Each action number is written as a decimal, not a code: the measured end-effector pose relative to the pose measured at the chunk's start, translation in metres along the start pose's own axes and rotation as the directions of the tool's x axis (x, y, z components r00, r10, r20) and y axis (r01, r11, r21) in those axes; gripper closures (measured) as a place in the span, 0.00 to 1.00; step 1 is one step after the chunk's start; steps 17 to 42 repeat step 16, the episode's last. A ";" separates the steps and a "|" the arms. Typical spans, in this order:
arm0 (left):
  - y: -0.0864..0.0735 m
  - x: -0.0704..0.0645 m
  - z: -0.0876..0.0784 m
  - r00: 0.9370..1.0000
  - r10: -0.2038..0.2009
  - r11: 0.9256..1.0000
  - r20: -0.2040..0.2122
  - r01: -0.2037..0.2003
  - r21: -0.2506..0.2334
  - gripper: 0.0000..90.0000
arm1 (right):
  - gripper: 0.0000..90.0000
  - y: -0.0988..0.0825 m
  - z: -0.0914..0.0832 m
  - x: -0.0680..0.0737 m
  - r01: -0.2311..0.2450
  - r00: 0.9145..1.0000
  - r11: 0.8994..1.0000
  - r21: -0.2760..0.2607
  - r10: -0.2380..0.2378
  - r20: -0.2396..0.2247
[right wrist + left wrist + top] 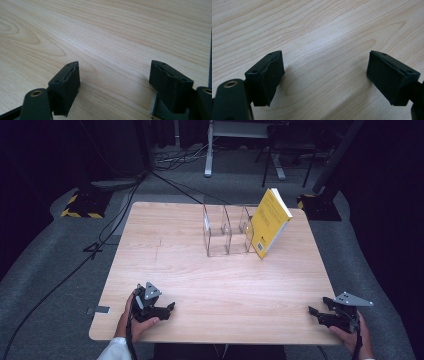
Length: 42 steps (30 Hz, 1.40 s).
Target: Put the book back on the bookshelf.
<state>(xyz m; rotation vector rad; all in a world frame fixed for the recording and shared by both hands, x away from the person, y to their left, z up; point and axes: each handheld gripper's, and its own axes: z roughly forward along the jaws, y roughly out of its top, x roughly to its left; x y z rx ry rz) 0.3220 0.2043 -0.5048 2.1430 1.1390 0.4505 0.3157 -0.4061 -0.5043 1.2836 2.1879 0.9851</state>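
**Two grippers waited, the book leaned far off**

The left gripper (169, 308) sat at the near left edge of the table (165, 265). Its jaws were apart and held nothing. In the middle, at the back, stood a clear rack (227, 231). A yellow book (270, 222) leaned tilted on the rack's right side. The right gripper (313, 312) sat at the near right corner, jaws apart too, with nothing in them. I think the best way was to reach slowly and grab the book by its free edge. The rack could tip if bumped. Nothing lay on the wood between.
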 end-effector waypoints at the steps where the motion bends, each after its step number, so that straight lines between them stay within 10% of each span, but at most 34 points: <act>1: 0.000 -0.001 0.000 1.000 -0.012 1.000 0.006 0.012 -0.001 0.17 | 0.28 0.000 0.000 0.000 0.000 1.000 1.000 0.000 0.000 0.000; 42: 0.002 0.000 0.002 1.000 -0.008 1.000 0.014 0.008 0.001 0.17 | 0.28 0.000 0.000 0.000 -0.003 1.000 1.000 0.000 0.003 0.000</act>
